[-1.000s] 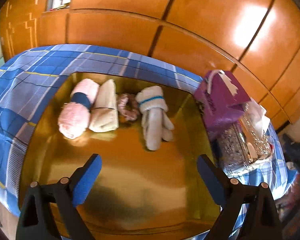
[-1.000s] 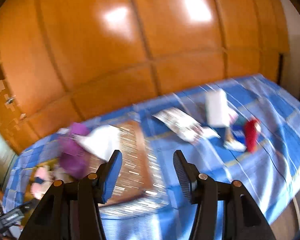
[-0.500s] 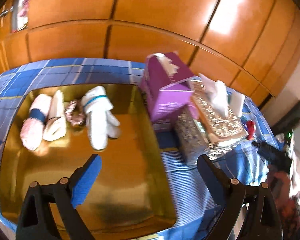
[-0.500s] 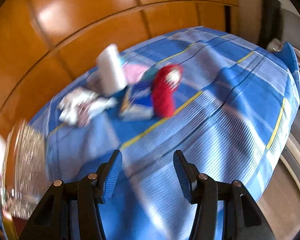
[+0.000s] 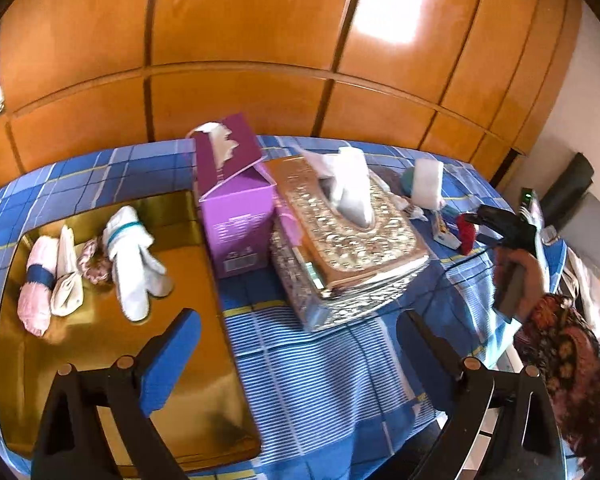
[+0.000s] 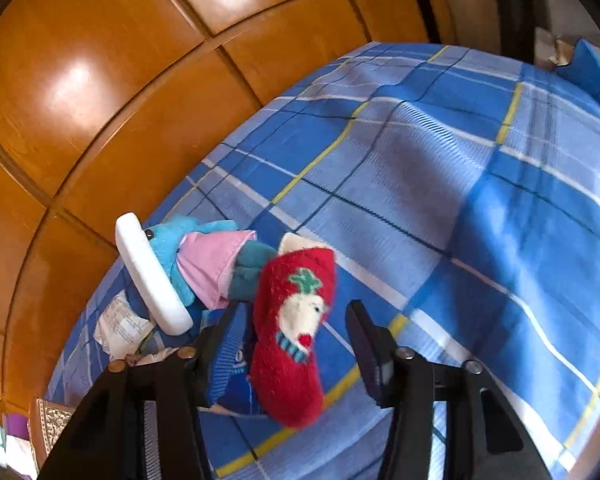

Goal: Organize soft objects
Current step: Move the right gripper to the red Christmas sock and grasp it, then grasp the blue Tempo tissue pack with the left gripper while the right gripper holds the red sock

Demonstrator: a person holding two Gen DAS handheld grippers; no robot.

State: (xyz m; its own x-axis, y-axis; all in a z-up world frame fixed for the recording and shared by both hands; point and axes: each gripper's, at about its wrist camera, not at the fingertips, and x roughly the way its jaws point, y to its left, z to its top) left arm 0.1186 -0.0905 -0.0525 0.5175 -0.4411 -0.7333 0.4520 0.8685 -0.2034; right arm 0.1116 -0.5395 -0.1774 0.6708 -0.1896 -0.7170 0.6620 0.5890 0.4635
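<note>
Right tool [image 6: 292, 344], angled down, jaws closing around a red sock [image 6: 292, 336] lying on the table [image 6: 480, 200], pads not yet pressing. Left tool [image 5: 300, 356] gapes wide over the gold tray [image 5: 112, 360] edge.

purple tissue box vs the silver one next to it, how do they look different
The purple tissue box is plain, smooth and taller; the silver tissue box is ornate, embossed, lower and wider. The purple one shows a torn opening with little tissue; the silver one has a tall white tissue sticking up. Both sit side by side on the blue plaid cloth.
</note>
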